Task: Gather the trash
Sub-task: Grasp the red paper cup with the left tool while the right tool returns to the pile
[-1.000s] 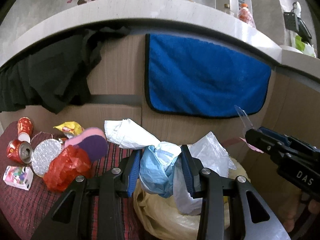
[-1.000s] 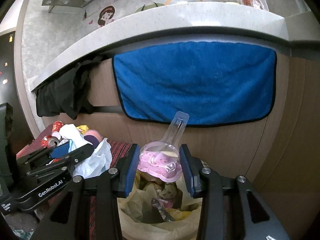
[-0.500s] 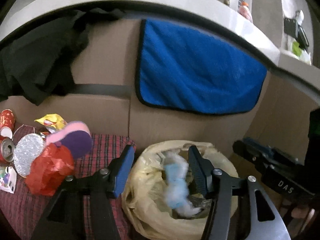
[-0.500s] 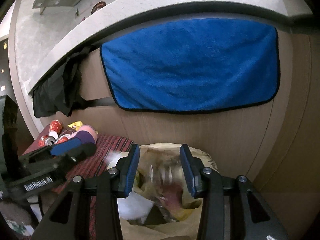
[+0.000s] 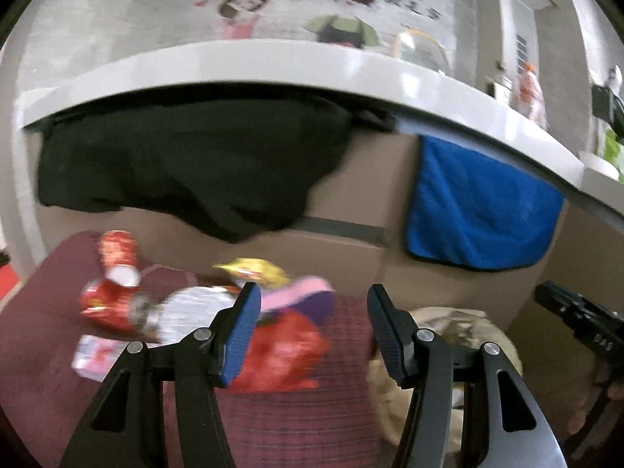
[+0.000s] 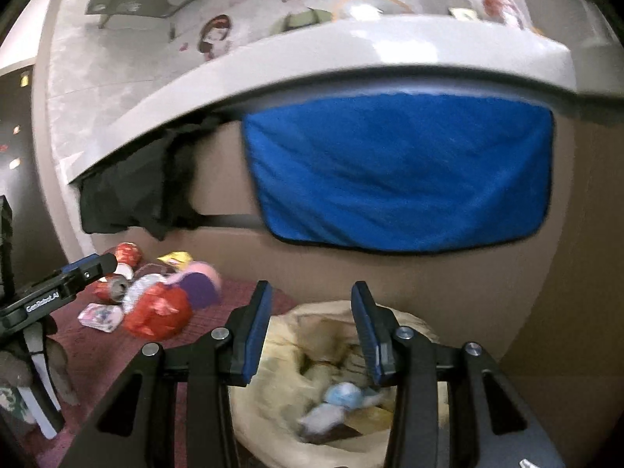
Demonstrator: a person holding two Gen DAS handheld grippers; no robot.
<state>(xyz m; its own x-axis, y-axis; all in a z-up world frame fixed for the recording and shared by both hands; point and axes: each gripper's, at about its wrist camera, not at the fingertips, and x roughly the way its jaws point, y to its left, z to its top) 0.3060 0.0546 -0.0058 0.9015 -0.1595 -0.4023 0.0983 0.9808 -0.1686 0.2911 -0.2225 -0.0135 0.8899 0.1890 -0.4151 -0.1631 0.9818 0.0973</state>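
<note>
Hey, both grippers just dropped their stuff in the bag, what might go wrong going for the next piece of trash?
The red wrapper lies against the pink and purple piece and the foil disc, so the open left gripper may grab two things. The cans might roll. The yellow bag has a slack rim that could fold shut.
</note>
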